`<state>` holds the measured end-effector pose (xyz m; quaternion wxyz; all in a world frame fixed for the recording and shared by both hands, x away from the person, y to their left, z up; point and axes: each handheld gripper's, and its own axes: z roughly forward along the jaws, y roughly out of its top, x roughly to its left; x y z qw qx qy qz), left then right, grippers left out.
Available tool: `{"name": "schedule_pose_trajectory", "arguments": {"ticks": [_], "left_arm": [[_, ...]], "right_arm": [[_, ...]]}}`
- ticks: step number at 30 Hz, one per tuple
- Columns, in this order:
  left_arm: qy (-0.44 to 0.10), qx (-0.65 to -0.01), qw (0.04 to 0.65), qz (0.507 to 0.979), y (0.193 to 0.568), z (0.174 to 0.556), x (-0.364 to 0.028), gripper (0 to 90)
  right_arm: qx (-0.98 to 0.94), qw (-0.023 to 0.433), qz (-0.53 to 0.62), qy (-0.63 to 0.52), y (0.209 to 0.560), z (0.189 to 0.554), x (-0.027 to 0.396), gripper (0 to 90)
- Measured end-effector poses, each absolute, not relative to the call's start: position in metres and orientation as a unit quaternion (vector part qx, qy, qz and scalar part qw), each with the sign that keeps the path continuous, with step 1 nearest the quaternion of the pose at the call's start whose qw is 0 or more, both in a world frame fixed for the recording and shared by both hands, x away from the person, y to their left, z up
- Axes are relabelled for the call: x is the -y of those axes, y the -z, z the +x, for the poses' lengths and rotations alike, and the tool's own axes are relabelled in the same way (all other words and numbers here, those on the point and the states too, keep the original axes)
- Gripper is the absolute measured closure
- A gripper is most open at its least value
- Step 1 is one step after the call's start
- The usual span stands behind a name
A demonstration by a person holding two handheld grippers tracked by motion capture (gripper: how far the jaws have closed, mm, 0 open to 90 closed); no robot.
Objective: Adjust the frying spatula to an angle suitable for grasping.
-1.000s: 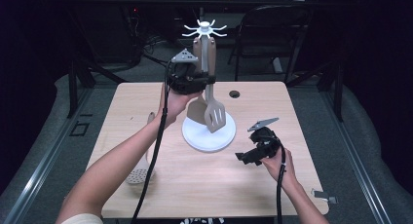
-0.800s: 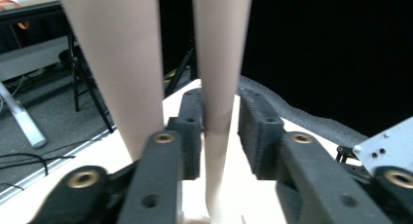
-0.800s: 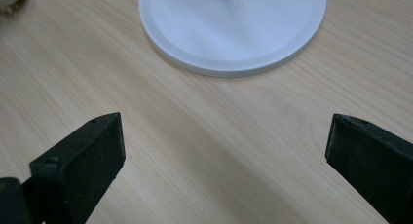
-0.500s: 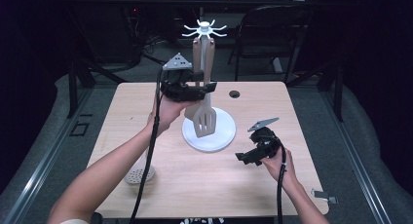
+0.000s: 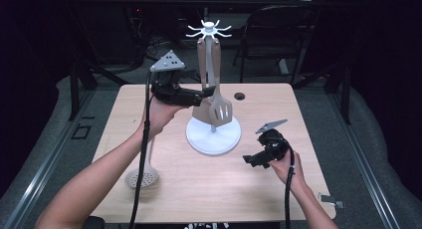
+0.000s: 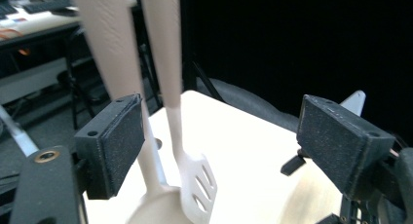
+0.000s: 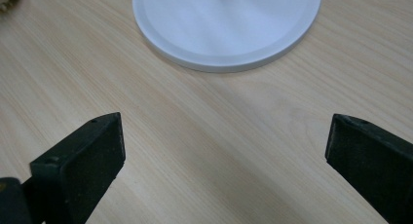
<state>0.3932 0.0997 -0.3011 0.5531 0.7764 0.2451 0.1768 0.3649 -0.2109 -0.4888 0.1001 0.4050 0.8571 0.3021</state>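
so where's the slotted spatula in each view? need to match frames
High view: slotted spatula hangs from the rack, centre of picture, just right of the left gripper.
Left gripper view: slotted spatula at lower centre, between the open jaws, untouched.
Right gripper view: not in it.
Shared landmark: the rack's white round base, below the spatula in the high view, at top of the right gripper view.

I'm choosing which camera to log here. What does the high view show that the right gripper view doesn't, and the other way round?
High view alone: the rack's hook crown, two hanging utensils including a slotted spatula, the left hand-held gripper open beside them, and a skimmer lying on the table. Right gripper view alone: a close look between the right hand-held gripper's open jaws at bare wood. Shared: the rack's white base and the table.
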Motion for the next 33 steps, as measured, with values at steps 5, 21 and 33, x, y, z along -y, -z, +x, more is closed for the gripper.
{"name": "schedule_pose_trajectory", "arguments": {"ticks": [5, 21, 33], "left_arm": [[-0.183, -0.253, 0.563, 0.766, 0.290, 0.397, -0.111, 15.4], [-0.206, -0.288, 0.575, 0.738, 0.257, 0.422, -0.139, 15.6], [-0.240, -0.283, 0.587, 0.719, 0.243, 0.428, -0.135, 55.2]], "right_arm": [[-0.857, 0.098, 0.405, -0.305, 0.491, 0.366, 0.210, 0.6], [-0.861, 0.097, 0.402, -0.297, 0.491, 0.365, 0.209, 1.0], [-0.860, 0.098, 0.404, -0.297, 0.492, 0.364, 0.209, 1.8]]}}
